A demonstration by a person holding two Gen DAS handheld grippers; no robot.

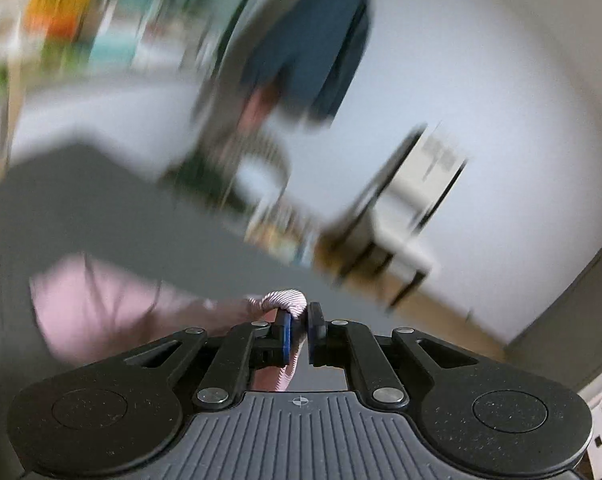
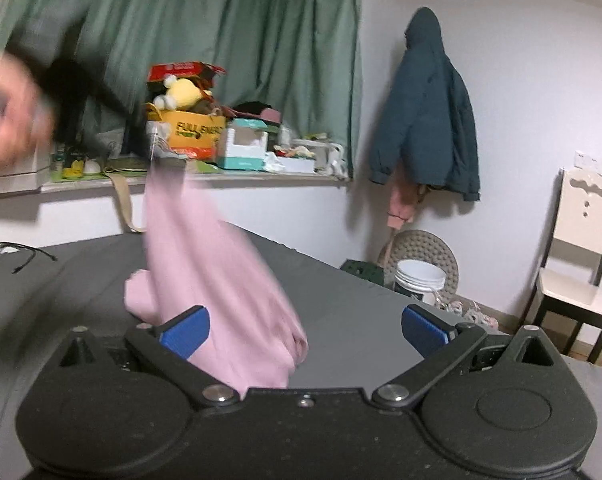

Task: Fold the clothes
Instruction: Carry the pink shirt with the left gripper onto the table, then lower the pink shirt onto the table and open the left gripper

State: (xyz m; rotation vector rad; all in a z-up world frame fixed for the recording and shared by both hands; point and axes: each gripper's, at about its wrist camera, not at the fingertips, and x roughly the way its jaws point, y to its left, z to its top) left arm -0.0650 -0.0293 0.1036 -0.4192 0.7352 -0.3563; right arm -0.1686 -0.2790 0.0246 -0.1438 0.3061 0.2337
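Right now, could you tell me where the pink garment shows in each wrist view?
Left wrist: pink garment lies lower left, its ribbed edge pinched in the left gripper.
Right wrist: it hangs centre, between the open fingers of the right gripper.
Shared landmark: dark teal jacket hanging on the wall.

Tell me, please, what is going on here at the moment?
A person is folding clothes on a grey bed with a handheld gripper in each hand. The left gripper is shut on a ribbed edge of a pink garment and holds it up, so the cloth hangs down to the bed. The right gripper is open and holds nothing; the garment's lower part lies beside its left finger. The left view is blurred.
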